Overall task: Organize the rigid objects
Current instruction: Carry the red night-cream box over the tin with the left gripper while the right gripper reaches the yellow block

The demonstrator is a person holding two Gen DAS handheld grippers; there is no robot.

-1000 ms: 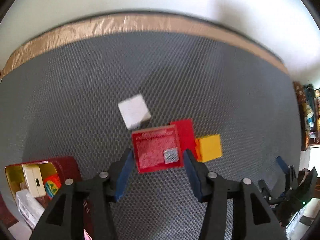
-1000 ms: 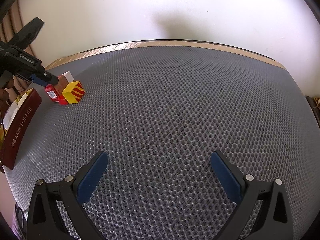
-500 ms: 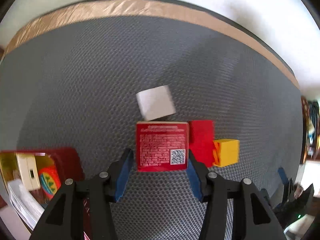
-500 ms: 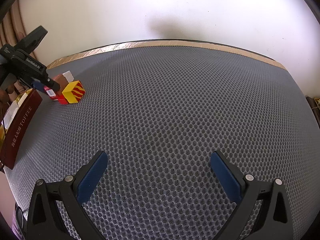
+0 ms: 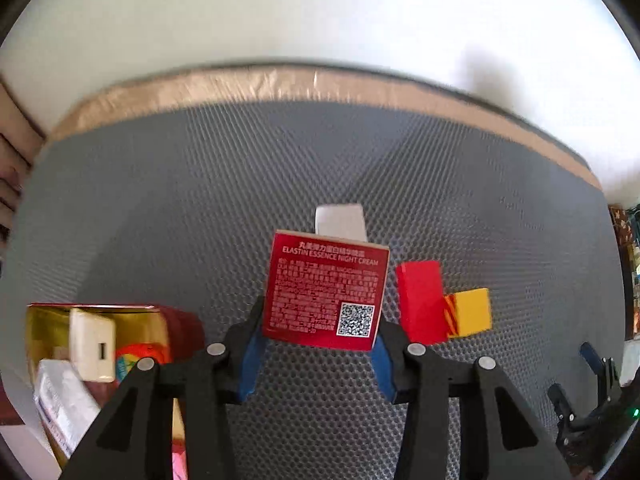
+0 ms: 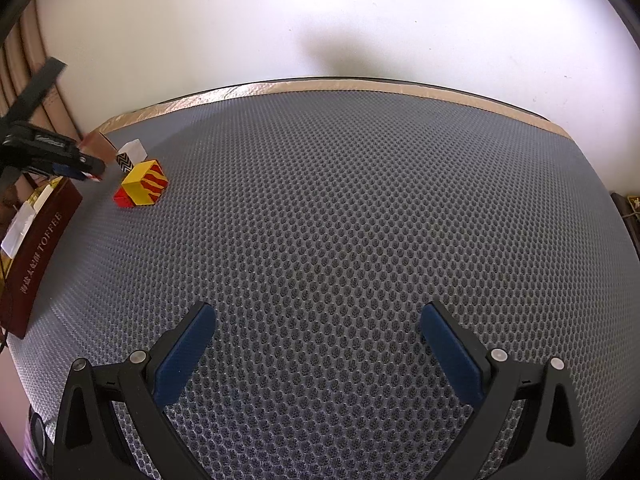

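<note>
left gripper (image 5: 318, 350): closing on red night-cream box (image 5: 326, 294), QR code showing | right gripper (image 6: 316, 354): wide, empty

Gripper (image 5: 318, 354) closing, apparently gripping red box (image 5: 326, 290).

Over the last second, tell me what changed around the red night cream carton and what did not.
The left gripper is closing on the red night cream carton, which has come up off the grey mesh mat and tilted its printed face toward the camera. The white cube, red block, yellow block and open right gripper stayed put.
</note>
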